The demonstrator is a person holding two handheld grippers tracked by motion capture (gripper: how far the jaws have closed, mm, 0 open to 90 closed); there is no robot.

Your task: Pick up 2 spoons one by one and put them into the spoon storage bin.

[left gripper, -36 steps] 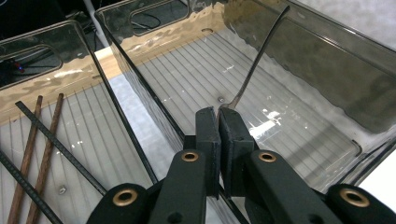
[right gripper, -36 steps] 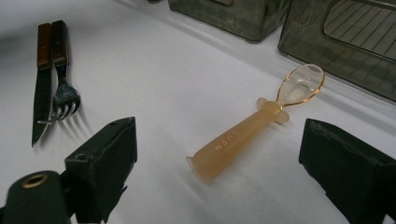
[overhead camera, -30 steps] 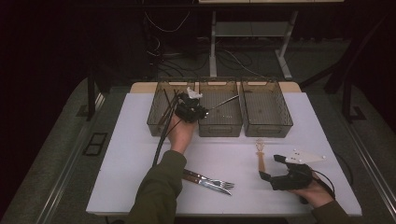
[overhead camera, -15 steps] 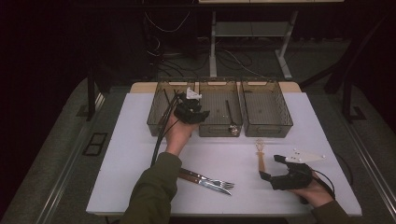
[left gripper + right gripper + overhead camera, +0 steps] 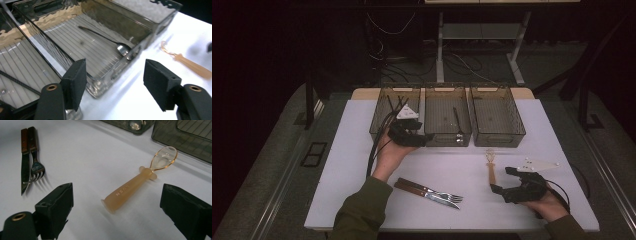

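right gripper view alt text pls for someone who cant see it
An amber translucent spoon with a thick handle lies on the white table ahead of the open right gripper, untouched between its two black jaws. A wood-handled knife and fork lie together at upper left; smoky plastic bins cross the top right.

Olive-green sleeve [image 5: 362, 210], black gripper [image 5: 408, 134], trailing cables.

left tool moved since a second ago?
Yes. The left tool has pulled back from over the left bin toward the person, now at the middle bin's near-left corner. Its jaws have just been opening, nothing between them.
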